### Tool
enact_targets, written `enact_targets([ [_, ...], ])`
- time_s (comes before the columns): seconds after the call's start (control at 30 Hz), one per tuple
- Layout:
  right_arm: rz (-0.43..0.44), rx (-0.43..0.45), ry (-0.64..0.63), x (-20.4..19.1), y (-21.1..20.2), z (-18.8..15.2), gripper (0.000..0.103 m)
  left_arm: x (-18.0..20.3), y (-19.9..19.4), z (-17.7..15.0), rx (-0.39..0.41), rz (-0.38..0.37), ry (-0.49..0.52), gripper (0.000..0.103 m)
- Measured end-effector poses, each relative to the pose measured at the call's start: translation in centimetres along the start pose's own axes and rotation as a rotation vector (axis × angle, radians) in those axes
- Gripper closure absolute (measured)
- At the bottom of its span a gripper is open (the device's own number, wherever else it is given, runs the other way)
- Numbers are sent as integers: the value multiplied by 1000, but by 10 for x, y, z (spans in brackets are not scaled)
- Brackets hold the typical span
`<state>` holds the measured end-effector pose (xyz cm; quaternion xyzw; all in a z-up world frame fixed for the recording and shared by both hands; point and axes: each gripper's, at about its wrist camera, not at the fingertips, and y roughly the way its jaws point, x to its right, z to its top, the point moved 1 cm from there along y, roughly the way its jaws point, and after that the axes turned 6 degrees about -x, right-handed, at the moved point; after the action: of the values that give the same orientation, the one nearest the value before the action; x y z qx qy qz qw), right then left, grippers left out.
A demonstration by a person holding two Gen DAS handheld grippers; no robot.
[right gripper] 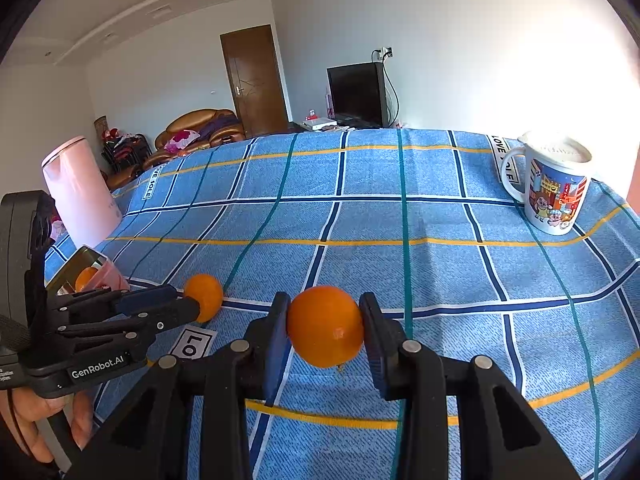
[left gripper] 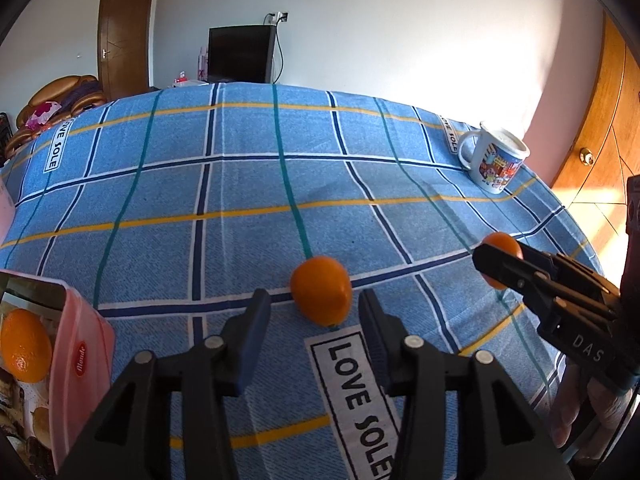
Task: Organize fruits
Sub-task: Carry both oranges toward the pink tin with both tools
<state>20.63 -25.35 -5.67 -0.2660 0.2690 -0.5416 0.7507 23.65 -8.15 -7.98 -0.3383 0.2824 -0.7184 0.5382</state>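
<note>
Three oranges are in view. One orange (left gripper: 321,290) lies on the blue checked cloth just ahead of my open left gripper (left gripper: 314,312), a little beyond its fingertips; it also shows in the right wrist view (right gripper: 204,297). My right gripper (right gripper: 325,326) is shut on a second orange (right gripper: 325,326), its pads pressing both sides; that orange shows in the left wrist view (left gripper: 500,248). A third orange (left gripper: 25,345) sits inside a pink tin (left gripper: 82,364) at the left, also seen in the right wrist view (right gripper: 86,278).
A printed mug (right gripper: 554,190) stands at the far right of the table. A pink kettle (right gripper: 78,192) stands at the far left. The table edge drops off on the right, with a wooden door beyond. A TV and a sofa are behind the table.
</note>
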Motion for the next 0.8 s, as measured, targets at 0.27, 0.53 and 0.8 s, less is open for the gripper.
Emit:
enact_targets([
  [0.27,2,1,13,2,0,0,66,12,22,13,-69,-5,31,54],
  [0.53,1,13,13,2,-3,0,66,-3,13,9,-44,-68,-35,68],
  [0.8,3,47,9,0,-11,-2,66,6,-13,2,74,-21,11,68],
])
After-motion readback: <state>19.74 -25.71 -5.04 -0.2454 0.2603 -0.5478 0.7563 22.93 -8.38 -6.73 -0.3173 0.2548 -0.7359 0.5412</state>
